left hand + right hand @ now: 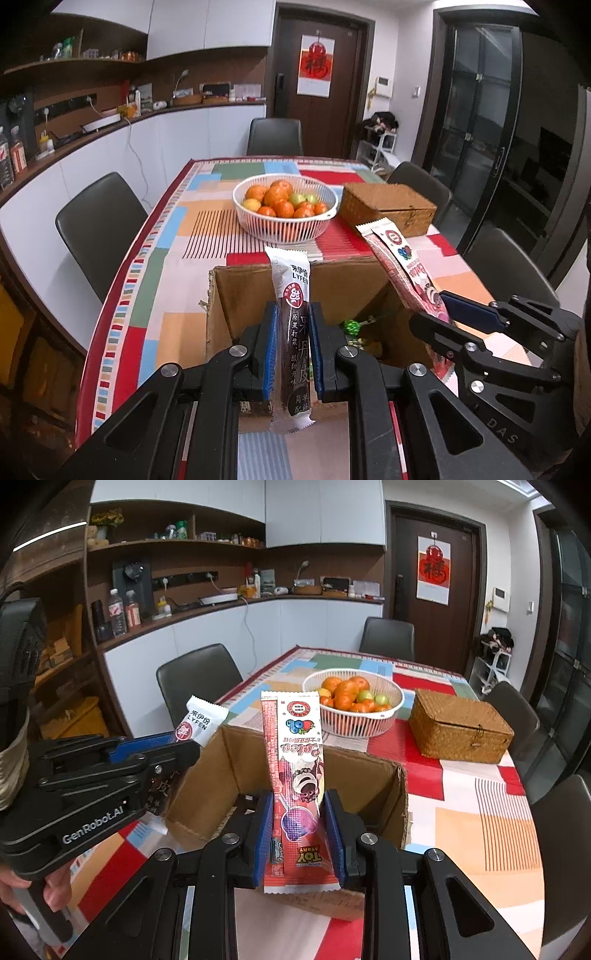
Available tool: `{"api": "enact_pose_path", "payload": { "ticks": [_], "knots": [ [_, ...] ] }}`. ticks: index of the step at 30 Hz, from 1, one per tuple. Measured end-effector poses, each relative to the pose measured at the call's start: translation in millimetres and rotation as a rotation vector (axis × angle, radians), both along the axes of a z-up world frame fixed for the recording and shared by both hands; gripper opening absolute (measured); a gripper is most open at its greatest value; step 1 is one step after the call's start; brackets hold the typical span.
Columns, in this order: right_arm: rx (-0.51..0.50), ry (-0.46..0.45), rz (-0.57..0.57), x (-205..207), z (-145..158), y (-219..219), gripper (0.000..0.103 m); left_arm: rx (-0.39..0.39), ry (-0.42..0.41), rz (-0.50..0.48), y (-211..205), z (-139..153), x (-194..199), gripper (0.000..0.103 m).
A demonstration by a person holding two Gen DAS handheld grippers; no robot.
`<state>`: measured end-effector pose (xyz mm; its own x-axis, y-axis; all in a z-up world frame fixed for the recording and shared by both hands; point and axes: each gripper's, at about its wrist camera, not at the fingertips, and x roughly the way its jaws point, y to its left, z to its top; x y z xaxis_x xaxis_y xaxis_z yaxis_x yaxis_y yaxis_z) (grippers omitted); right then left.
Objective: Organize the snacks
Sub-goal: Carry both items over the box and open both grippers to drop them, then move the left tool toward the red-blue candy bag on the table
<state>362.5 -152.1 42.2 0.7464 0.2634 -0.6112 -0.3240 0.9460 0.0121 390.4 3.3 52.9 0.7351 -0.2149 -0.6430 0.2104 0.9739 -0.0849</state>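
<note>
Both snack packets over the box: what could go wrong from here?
1. The left gripper pinches the dark fruit-leather packet by its lower half; the tall top could flop or catch the cardboard box wall.
2. The right gripper and its pink packet sit close beside the left; they could collide.
3. Either packet, dropped early, might miss the box.

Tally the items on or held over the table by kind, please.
Snack packets, gripped: 2 (dark, red)
Cardboard boxes: 1
Fruit baskets: 1
Wicker boxes: 1
Total: 5
</note>
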Motion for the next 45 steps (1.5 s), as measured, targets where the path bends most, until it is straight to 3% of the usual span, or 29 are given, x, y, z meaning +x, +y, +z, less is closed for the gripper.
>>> {"api": "enact_pose_path", "payload": {
  "ticks": [7,8,9,11,27,45],
  "knots": [
    [-0.012,0.068,-0.020,26,-19,-2,0.029,0.035,0.049,0.023,-6,-18,22,0.019],
    [-0.005,0.076,-0.023,28,-21,-4,0.033,0.050,0.048,0.033,-6,-19,22,0.027],
    [0.004,0.080,-0.027,30,-24,-6,0.043,0.061,0.040,0.043,-6,-20,19,0.039],
    [-0.004,0.085,-0.059,31,-24,-8,0.053,0.059,0.020,0.037,-4,-19,10,0.047],
    [0.003,-0.001,-0.065,-68,-6,-25,0.053,0.057,-0.094,-0.034,-6,2,-112,0.051],
    [-0.045,0.065,-0.074,-168,-24,-45,0.057,0.141,-0.017,-0.216,-36,-28,-204,0.055]
  ]
}}
